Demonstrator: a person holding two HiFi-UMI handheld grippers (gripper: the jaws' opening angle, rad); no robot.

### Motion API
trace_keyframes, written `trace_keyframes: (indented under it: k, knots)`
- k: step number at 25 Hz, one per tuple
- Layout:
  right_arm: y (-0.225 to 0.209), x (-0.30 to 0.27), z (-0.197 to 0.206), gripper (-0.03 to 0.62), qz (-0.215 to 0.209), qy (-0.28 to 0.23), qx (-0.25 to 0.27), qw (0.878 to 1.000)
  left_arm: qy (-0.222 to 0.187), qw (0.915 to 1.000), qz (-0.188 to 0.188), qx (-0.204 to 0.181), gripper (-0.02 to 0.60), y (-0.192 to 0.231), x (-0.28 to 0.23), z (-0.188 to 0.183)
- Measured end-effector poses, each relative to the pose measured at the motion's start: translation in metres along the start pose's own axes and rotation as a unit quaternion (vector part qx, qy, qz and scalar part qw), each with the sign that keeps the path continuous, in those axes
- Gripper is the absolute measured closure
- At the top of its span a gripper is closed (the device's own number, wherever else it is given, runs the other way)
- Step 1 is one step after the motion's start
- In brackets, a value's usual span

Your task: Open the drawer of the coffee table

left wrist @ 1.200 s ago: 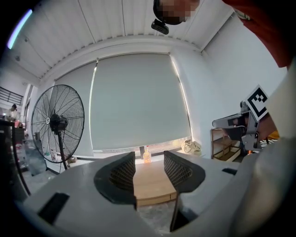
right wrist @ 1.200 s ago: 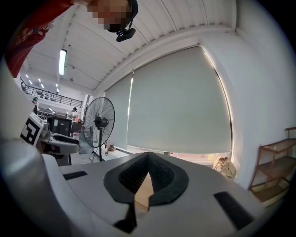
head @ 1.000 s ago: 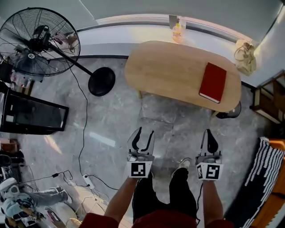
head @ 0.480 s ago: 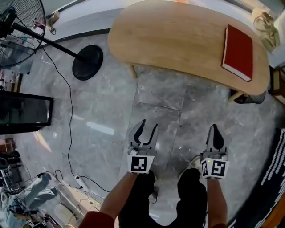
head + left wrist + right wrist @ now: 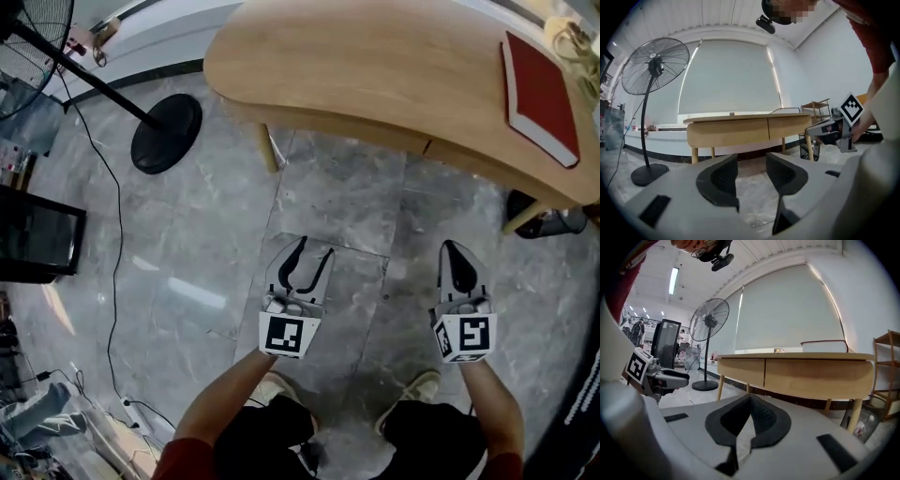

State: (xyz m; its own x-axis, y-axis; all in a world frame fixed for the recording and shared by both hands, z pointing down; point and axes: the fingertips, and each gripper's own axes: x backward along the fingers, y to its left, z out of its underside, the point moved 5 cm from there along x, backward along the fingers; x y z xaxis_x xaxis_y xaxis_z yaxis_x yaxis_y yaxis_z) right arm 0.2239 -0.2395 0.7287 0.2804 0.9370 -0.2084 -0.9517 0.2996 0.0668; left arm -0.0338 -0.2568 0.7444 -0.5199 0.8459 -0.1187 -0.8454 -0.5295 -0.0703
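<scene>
The task is barely starting. The coffee table (image 5: 375, 66) is standing ahead of the person with its drawer (image 5: 729, 132) sitting fully shut, its front lying flush under the tabletop. A thin seam is dividing it from a second front beside it, and no handle is showing on either. A red book (image 5: 539, 84) is lying at the far right of the tabletop.

Both tools are hovering over the floor (image 5: 187, 281), pointing toward the table and well apart from it. The left hand-held gripper (image 5: 314, 251) is holding its jaws apart with nothing between them. The right hand-held gripper (image 5: 452, 253) is keeping its jaws together at the tips, also empty.

Everything is remaining to do, as I am judging it: closing the gap, finding a hold on the front's edge, and pulling the drawer out.
</scene>
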Motion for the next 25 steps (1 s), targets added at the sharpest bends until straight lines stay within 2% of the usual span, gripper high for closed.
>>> trace_keyframes:
  k: [4,6,11,17,22,25]
  knots:
    - [0.002,-0.02,0.018,0.599,0.005,-0.008,-0.012,1.0,0.0,0.9999,0.002,0.011,0.388,0.007,-0.007,0.02]
    - [0.007,-0.027,0.024,0.599,0.006,-0.017,-0.008,1.0,-0.005,1.0,0.005,0.003,0.388,0.008,-0.009,0.025]
    - [0.012,-0.036,0.04,0.599,0.014,-0.028,-0.024,0.999,-0.027,0.9996,0.004,0.011,0.388,0.012,-0.021,0.045]
    - [0.022,-0.039,0.058,0.599,0.019,-0.044,0.02,0.999,-0.066,0.9977,-0.014,-0.012,0.388,0.023,-0.032,0.065]
    - [0.021,-0.045,0.057,0.599,0.029,-0.05,0.001,0.998,-0.055,0.9982,-0.017,-0.016,0.388,0.024,-0.032,0.071]
    - [0.022,-0.043,0.052,0.599,0.03,-0.056,0.003,0.998,-0.047,0.9987,-0.018,-0.005,0.388,0.025,-0.03,0.072]
